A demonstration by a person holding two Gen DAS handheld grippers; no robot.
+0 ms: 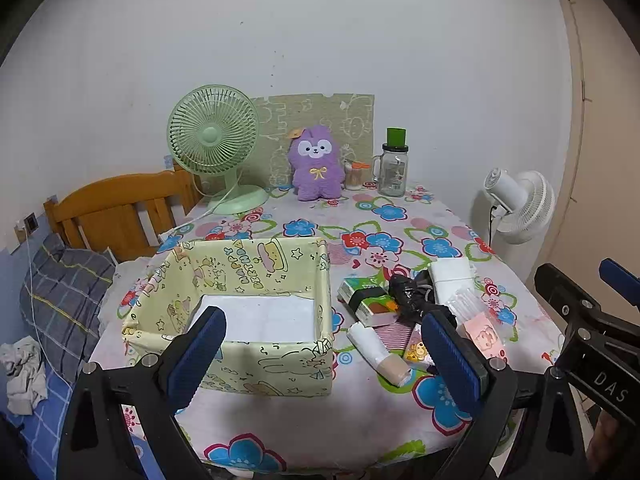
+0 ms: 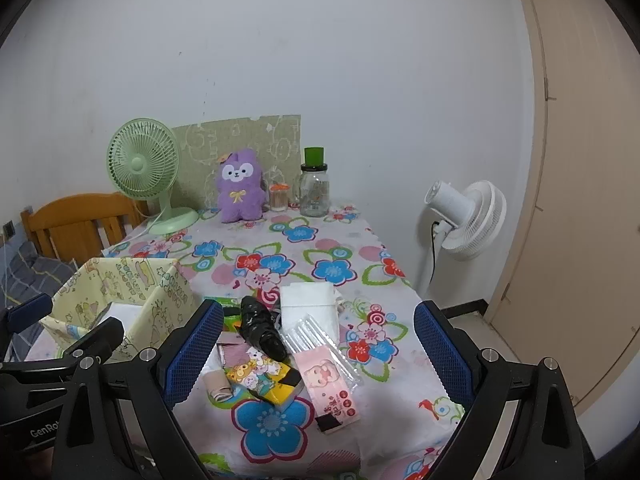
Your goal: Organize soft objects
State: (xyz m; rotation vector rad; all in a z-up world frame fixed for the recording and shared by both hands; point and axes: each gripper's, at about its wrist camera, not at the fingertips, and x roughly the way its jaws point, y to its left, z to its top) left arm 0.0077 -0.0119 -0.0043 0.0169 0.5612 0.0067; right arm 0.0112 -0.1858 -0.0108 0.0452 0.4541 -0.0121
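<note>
A yellow cartoon-print fabric box stands on the floral table, a white lining at its bottom; it also shows in the right wrist view. Right of it lies a pile of soft items: a white folded pack, a black bundle, a pink tissue pack, a yellow cartoon pack, a beige roll and a green pack. My left gripper is open and empty in front of the box. My right gripper is open and empty, above the pile.
At the table's back stand a green fan, a purple plush toy, a toothpick jar and a glass jar with a green lid. A wooden bed frame is left. A white floor fan is right.
</note>
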